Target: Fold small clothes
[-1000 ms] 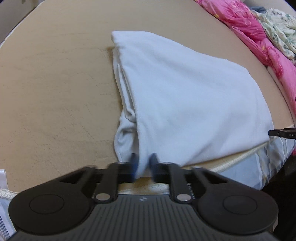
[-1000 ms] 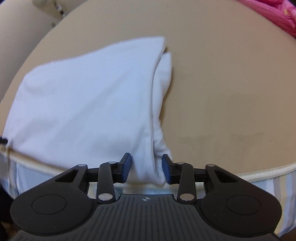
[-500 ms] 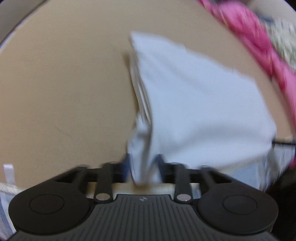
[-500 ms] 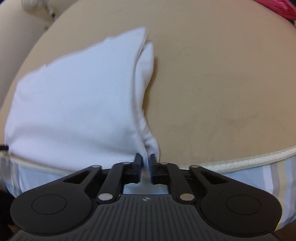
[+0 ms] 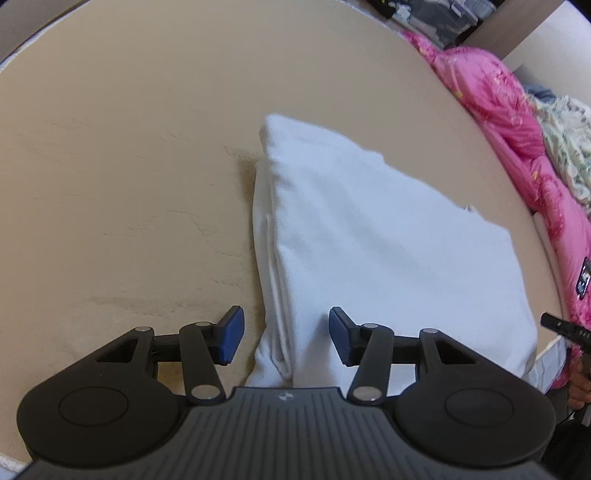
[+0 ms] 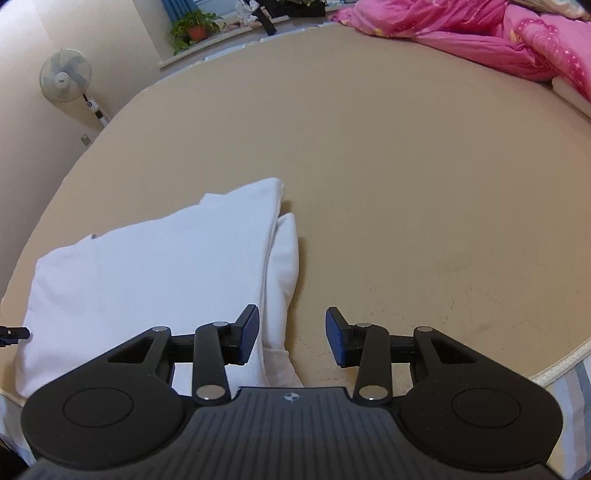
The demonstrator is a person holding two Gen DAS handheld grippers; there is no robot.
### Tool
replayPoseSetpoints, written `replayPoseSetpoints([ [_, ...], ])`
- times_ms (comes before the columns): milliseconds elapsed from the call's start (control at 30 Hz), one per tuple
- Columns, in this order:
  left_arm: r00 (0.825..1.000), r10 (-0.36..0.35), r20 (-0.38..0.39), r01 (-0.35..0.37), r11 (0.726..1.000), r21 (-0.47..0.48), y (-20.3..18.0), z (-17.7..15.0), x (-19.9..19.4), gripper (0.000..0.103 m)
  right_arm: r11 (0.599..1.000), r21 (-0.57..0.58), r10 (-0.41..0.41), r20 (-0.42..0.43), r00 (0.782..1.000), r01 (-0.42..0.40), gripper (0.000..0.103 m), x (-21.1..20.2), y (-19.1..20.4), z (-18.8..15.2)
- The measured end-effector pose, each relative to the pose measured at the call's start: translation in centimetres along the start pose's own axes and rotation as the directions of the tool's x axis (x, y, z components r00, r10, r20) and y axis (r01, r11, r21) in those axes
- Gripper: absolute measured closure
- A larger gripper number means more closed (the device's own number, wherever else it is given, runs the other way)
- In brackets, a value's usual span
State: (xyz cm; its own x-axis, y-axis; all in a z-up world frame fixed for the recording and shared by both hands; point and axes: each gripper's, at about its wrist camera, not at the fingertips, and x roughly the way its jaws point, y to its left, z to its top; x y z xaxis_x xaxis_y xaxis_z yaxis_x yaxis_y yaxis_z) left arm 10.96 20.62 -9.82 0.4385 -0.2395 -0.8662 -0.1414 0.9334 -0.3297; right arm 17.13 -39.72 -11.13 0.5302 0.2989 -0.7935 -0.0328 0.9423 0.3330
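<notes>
A white folded garment [image 5: 369, 251] lies flat on the beige bed near its front edge; it also shows in the right wrist view [image 6: 155, 273]. My left gripper [image 5: 286, 338] is open, its jaws straddling the garment's near left corner with layered edges between them. My right gripper [image 6: 291, 338] is open above the garment's near right corner, the folded edge lying between its jaws. Neither grips the cloth.
The beige mattress [image 6: 406, 166] stretches away behind the garment. A pink quilt [image 5: 509, 122] and a floral cloth [image 5: 569, 147] are heaped at the right. A standing fan [image 6: 66, 81] and a potted plant [image 6: 194, 29] are off the bed's far left.
Both grippers were shut on the garment's near corners; both have opened and let go. The garment now lies farther in on the bed, and both grippers have pulled back and up.
</notes>
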Motion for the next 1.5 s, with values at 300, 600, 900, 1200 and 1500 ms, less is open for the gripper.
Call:
replayPoseSetpoints([
  [300,0.999,0.032,0.002,-0.032,0.999,0.036,-0.7,0.4,1.5,0.047,0.999,-0.033,-0.024,0.013,1.0,0.024,0.061,0.6,0.8,0.4],
  [600,0.998,0.04,0.046,-0.046,0.99,0.136,-2.5,-0.1,1.9,0.058,0.999,-0.031,-0.029,0.047,0.999,0.03,0.062,0.6,1.5,0.8],
  [900,0.992,-0.001,0.129,-0.025,0.981,0.192,-2.6,-0.7,-0.2,0.091,0.998,0.025,-0.056,0.078,0.995,0.054,0.062,0.9,2.1,1.2],
  [1200,0.958,0.136,0.251,-0.168,0.979,0.112,1.2,-1.4,-6.3,0.092,0.997,0.037,-0.07,0.115,0.991,0.066,0.062,0.9,3.1,1.3],
  [1500,0.847,0.431,0.311,-0.493,0.855,0.158,1.5,-2.3,-7.6,0.092,0.997,0.044,-0.071,0.115,0.991,0.066,0.062,1.1,2.6,1.3],
])
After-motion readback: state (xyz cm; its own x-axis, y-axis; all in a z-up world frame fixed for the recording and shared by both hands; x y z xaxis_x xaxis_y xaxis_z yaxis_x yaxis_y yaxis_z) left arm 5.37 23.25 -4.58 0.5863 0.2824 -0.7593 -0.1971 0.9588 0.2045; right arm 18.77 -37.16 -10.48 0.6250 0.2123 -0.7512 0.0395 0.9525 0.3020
